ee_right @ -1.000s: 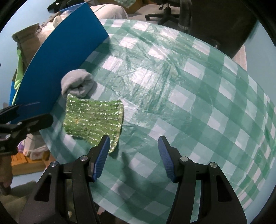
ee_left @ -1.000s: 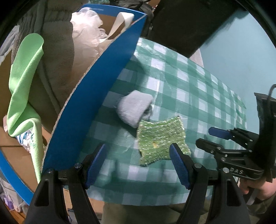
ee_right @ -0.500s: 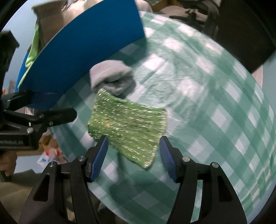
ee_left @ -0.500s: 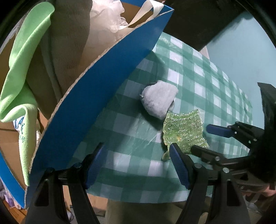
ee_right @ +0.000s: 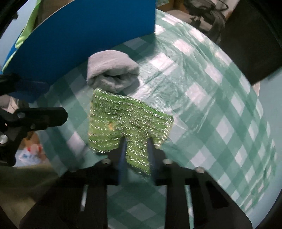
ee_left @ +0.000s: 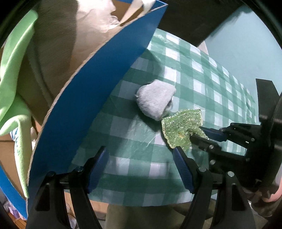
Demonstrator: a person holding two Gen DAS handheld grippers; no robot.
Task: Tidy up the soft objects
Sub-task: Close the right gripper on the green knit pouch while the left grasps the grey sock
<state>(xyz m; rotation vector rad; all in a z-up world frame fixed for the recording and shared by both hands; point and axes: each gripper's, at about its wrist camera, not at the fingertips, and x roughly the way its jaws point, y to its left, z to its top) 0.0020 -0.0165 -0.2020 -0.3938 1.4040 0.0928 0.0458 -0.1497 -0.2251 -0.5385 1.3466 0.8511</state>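
My right gripper (ee_right: 136, 146) is shut on the near edge of a glittery green scrubbing cloth (ee_right: 123, 121), which bunches between the jaws; it also shows in the left wrist view (ee_left: 183, 126), pinched by the right gripper (ee_left: 199, 132). A rolled grey sock (ee_right: 111, 72) lies just beyond the cloth, against the blue box wall (ee_right: 79, 35); the left wrist view shows the sock (ee_left: 155, 100) too. My left gripper (ee_left: 141, 169) is open and empty over the near table edge, left of the cloth.
The blue cardboard box (ee_left: 91, 91) at left holds a lime green cloth (ee_left: 14, 79), a brown-grey towel (ee_left: 52, 40) and white mesh. The table wears a green-and-white checked cover (ee_right: 211, 105). A dark chair (ee_right: 206, 15) stands beyond.
My right gripper moved left over the green cloth and closed on its near edge, bunching it. My left gripper swung left toward the box and stayed open.
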